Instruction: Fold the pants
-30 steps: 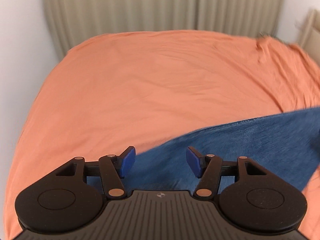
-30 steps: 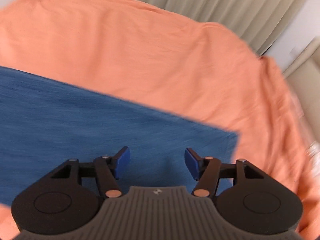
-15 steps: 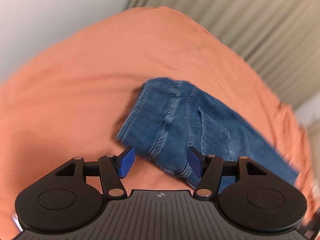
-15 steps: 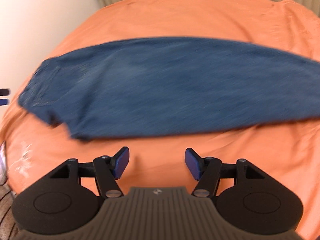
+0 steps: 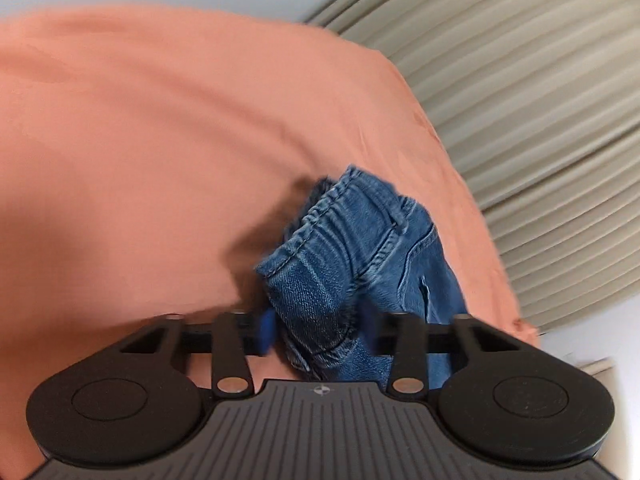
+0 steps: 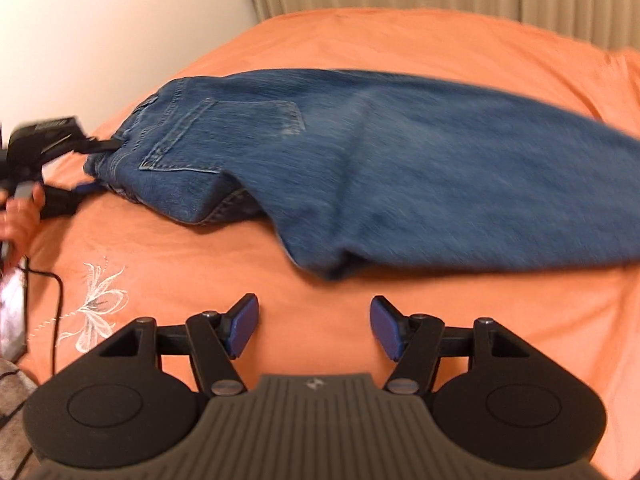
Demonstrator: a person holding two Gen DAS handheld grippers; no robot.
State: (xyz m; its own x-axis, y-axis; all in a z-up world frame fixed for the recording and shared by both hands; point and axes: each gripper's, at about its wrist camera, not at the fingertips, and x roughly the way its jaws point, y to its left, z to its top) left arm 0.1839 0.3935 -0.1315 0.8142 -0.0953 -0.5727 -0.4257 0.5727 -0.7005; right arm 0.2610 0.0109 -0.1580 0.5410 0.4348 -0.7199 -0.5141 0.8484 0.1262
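Blue jeans [image 6: 400, 168] lie lengthwise across the orange bed cover [image 6: 240, 272], back pocket up and waistband to the left. My left gripper [image 5: 320, 330] has the bunched waistband [image 5: 320, 280] between its blue pads, and its jaws are closing on the denim. From the right wrist view the same left gripper [image 6: 100, 166] sits at the waist's left end, held by a hand [image 6: 18, 216]. My right gripper [image 6: 314, 326] hovers open over bare cover, just short of the jeans' near edge, with nothing between its fingers.
Beige curtains [image 5: 520, 80] and a white wall [image 6: 100, 20] stand behind the bed. A black cable [image 6: 60, 292] runs over the cover's near left corner beside a white embroidered flower [image 6: 96, 300]. Bare orange cover surrounds the jeans.
The left gripper rolled, dropped to the waistband and narrowed its jaws around it. The right gripper swung off the leg fabric to bare cover in front of the jeans, still open.
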